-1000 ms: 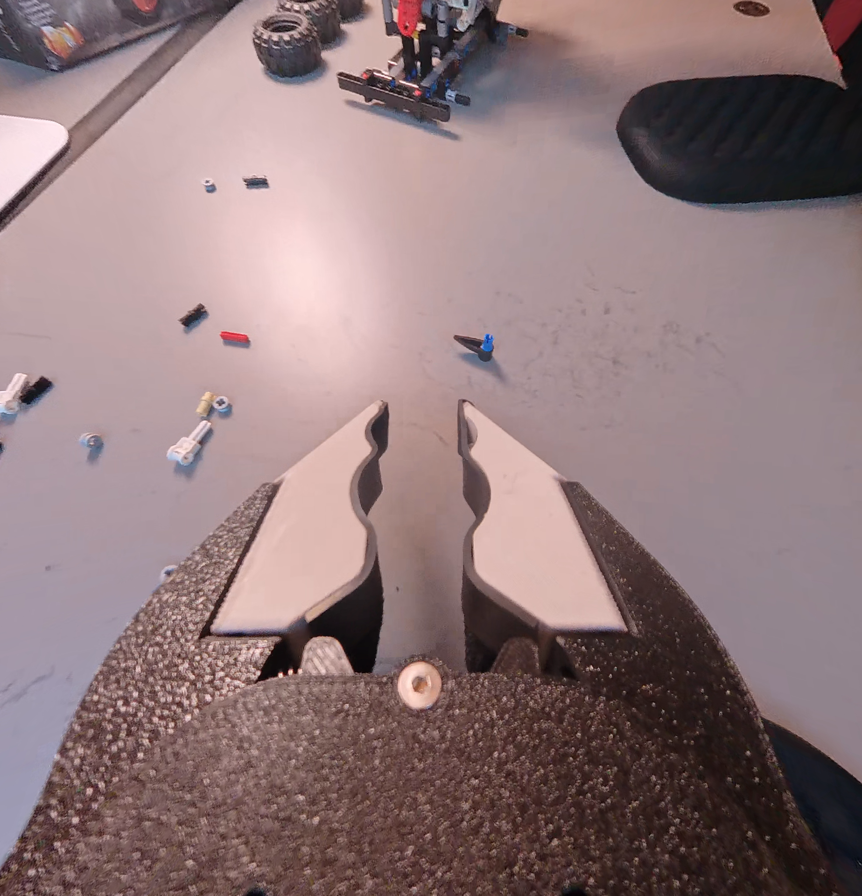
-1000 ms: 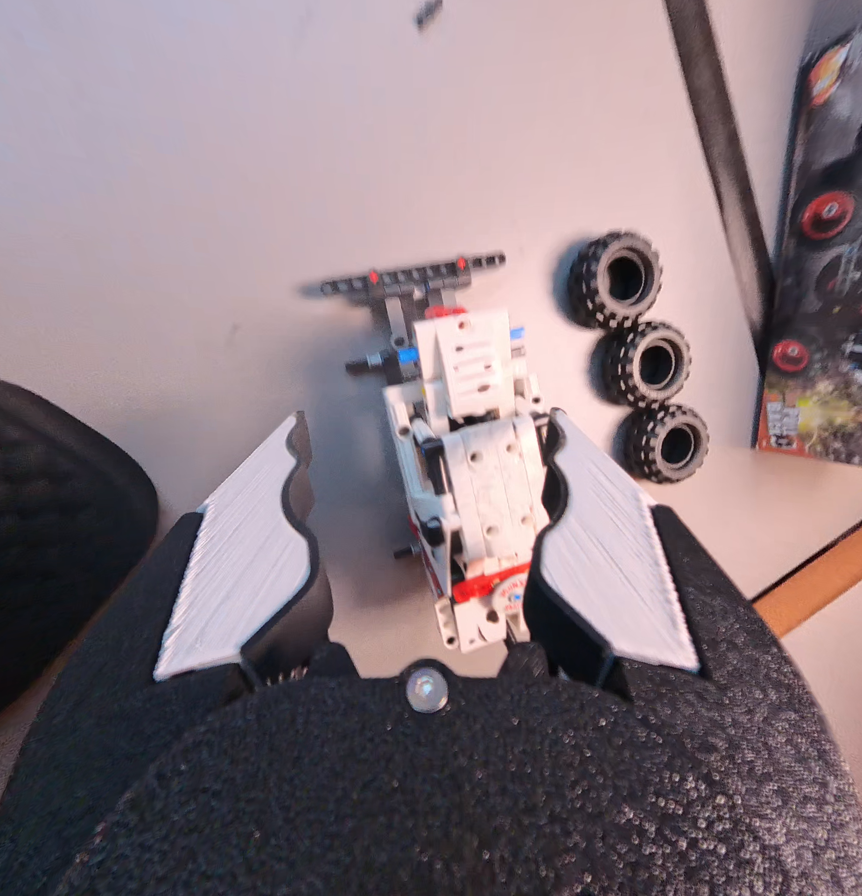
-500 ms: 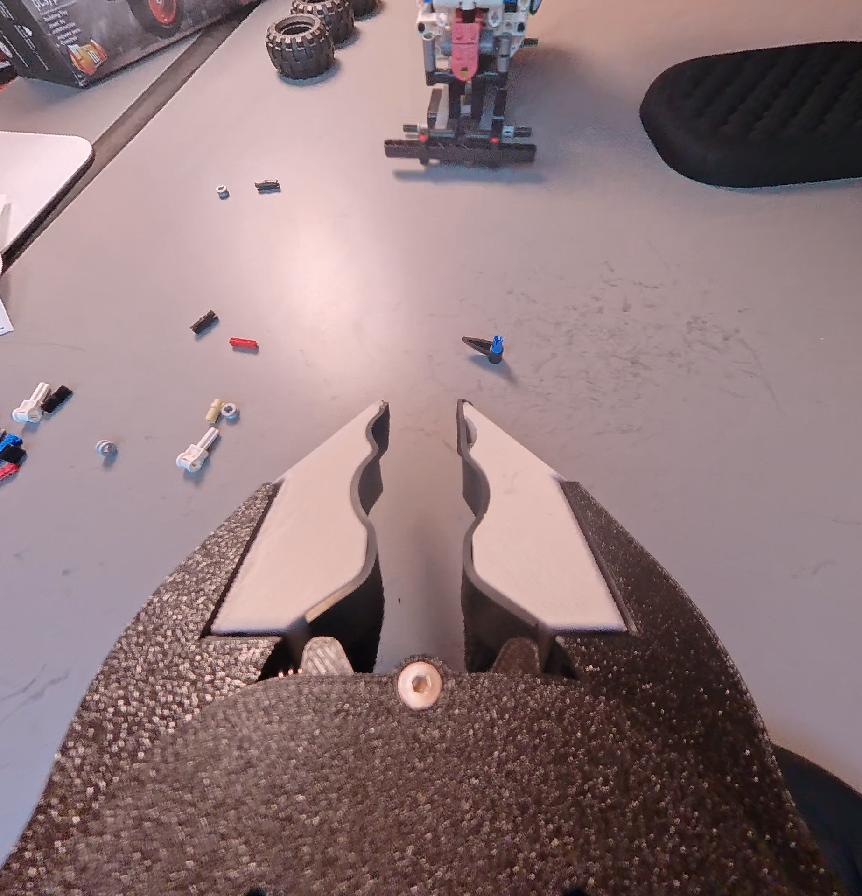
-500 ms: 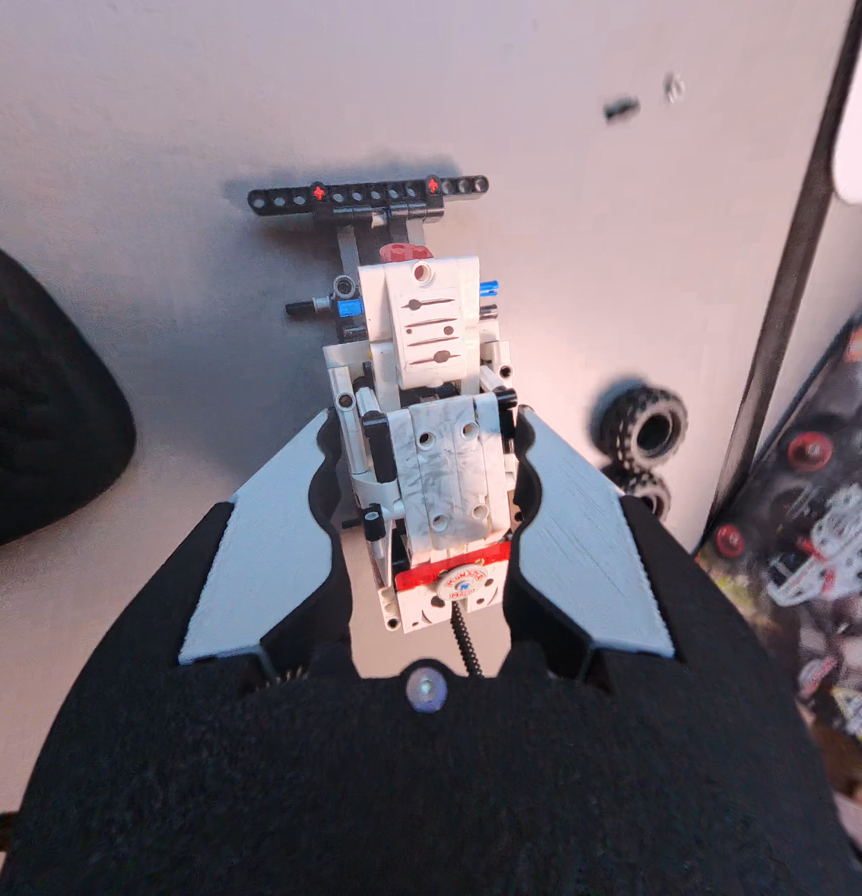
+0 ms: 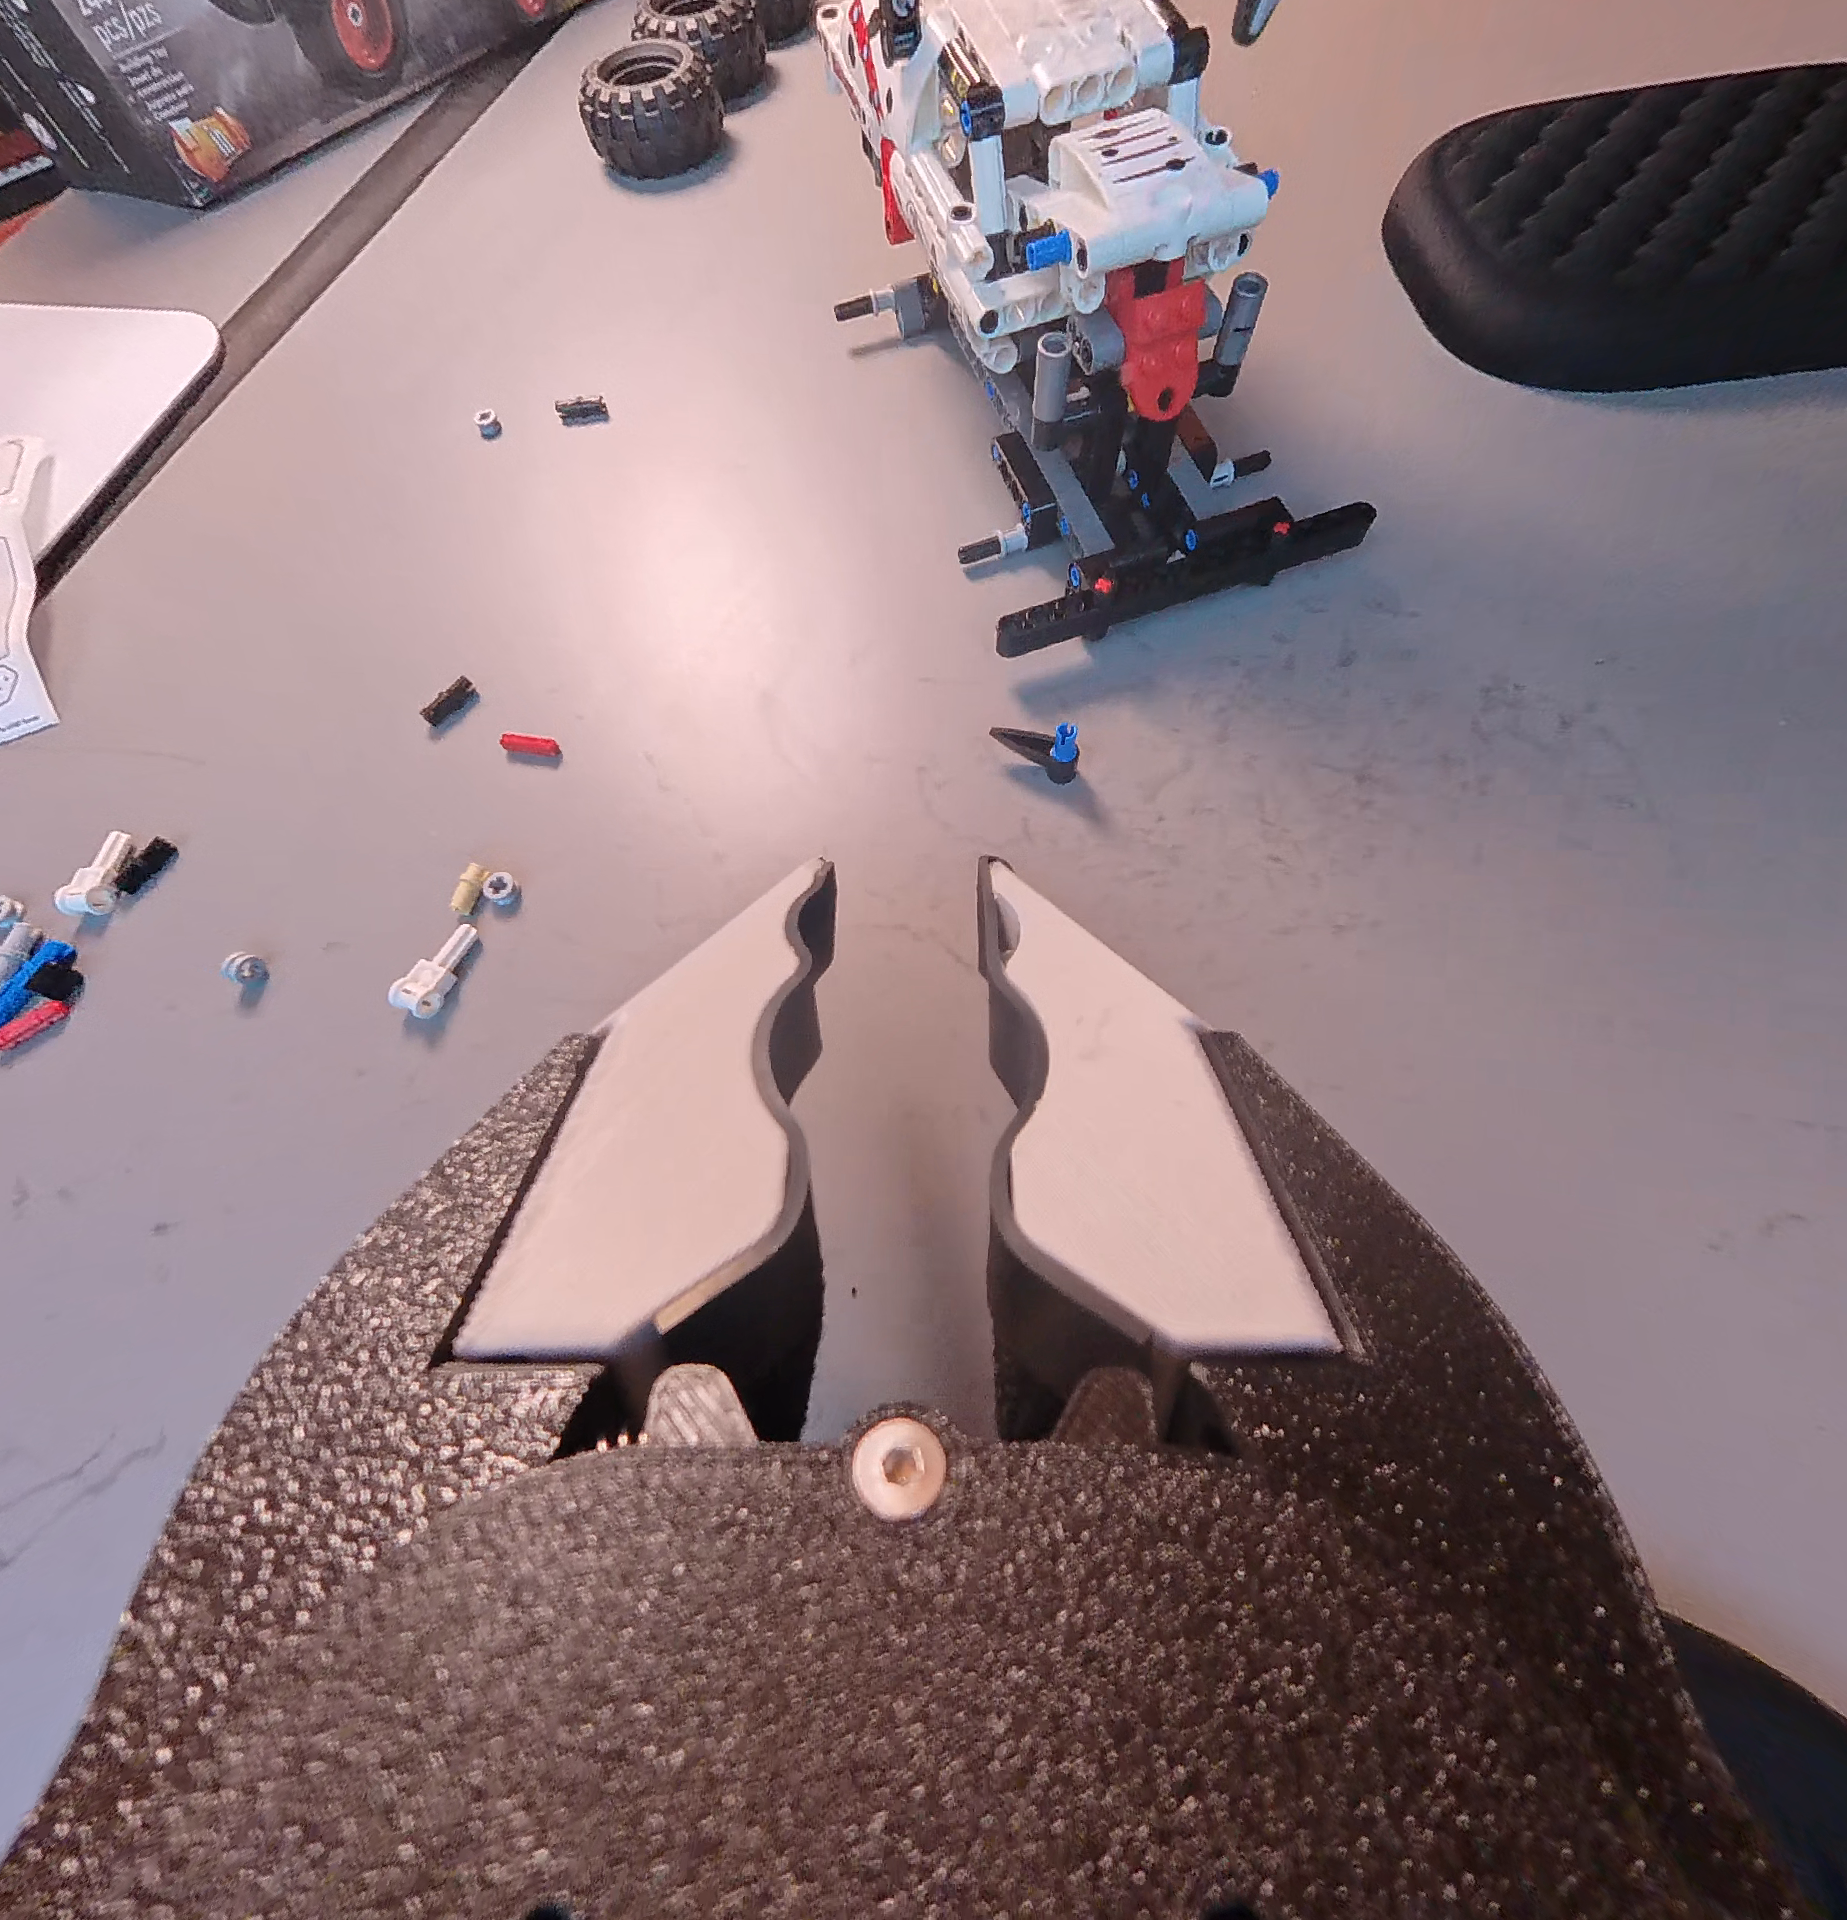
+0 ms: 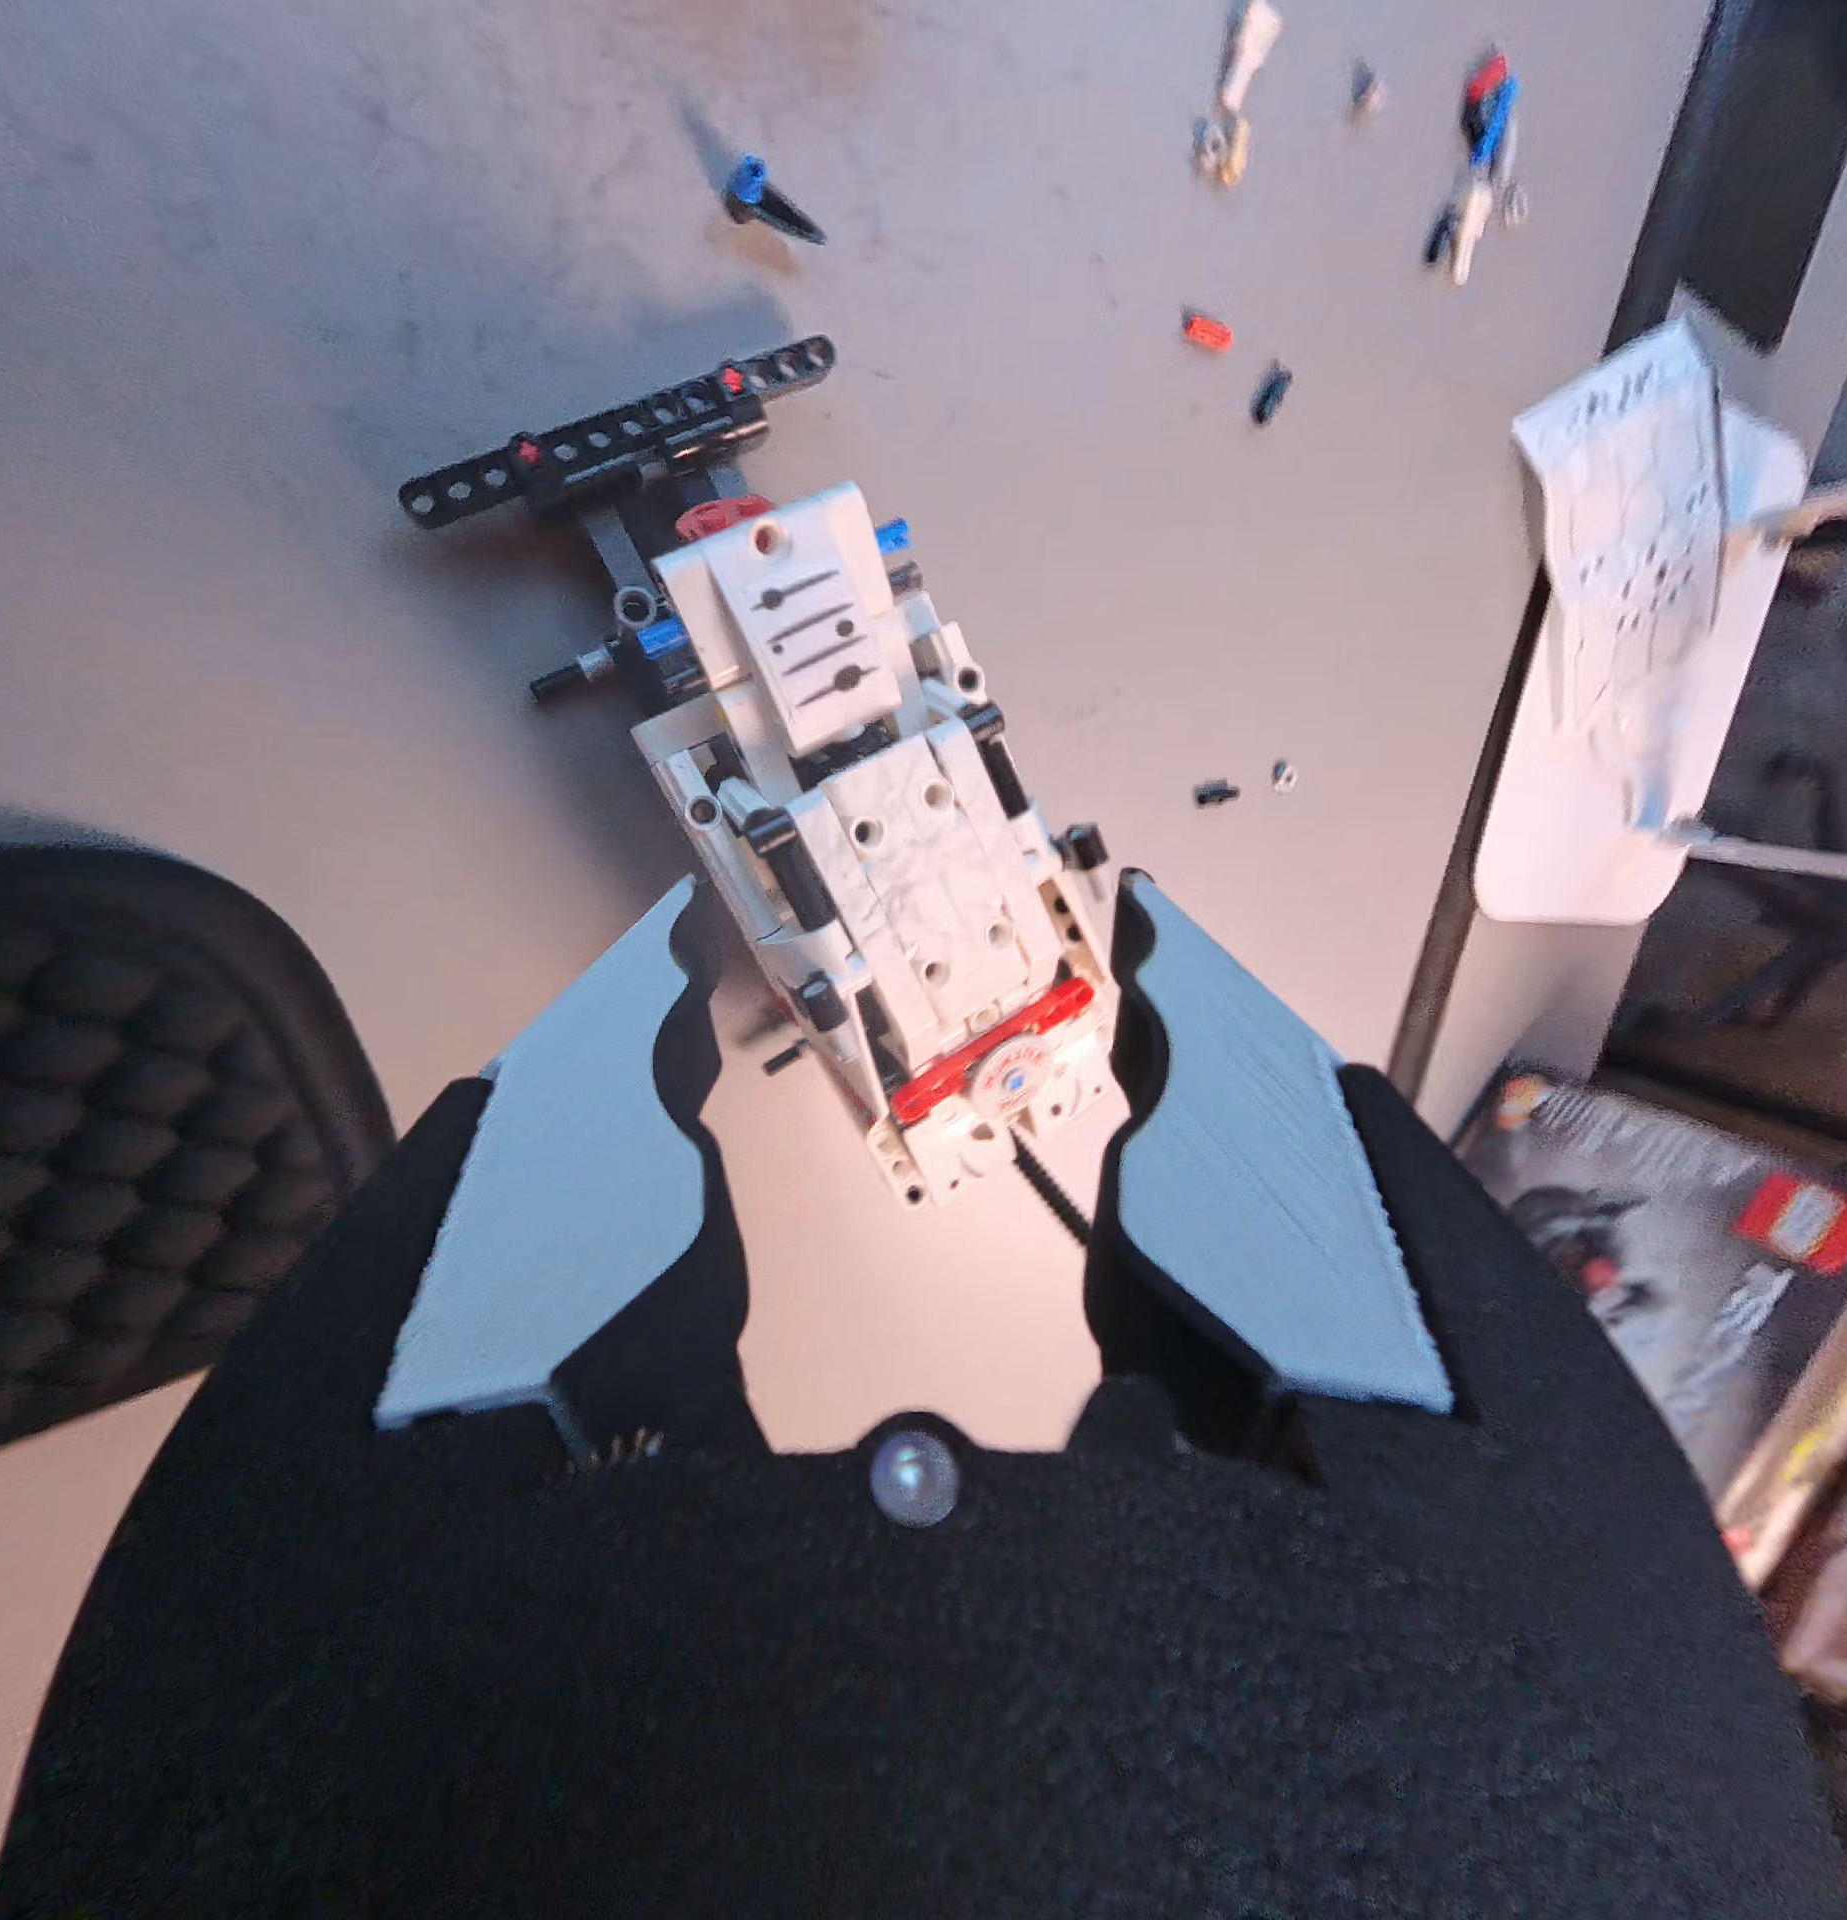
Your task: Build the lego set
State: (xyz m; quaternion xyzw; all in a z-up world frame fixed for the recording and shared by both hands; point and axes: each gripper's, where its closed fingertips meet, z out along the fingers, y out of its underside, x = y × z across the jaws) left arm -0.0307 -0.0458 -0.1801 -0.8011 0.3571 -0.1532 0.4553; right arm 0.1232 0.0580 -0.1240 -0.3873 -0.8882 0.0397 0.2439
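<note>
The right gripper (image 6: pixel 903 883) is held spread around the white truck model's (image 6: pixel 877 831) rear on the grey table (image 6: pixel 223 260), untouching, while the left gripper (image 5: pixel 903 868) is kept parted and empty, the model (image 5: pixel 1064 239) seen well ahead.

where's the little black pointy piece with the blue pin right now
The black pointy piece with the blue pin lies alone on the grey table, just ahead of the left gripper and short of the truck's black front beam.

White, black and red lego vehicle (image 6: pixel 857 831) stands wheel-less on the grey table, bumper bar forward.
</note>
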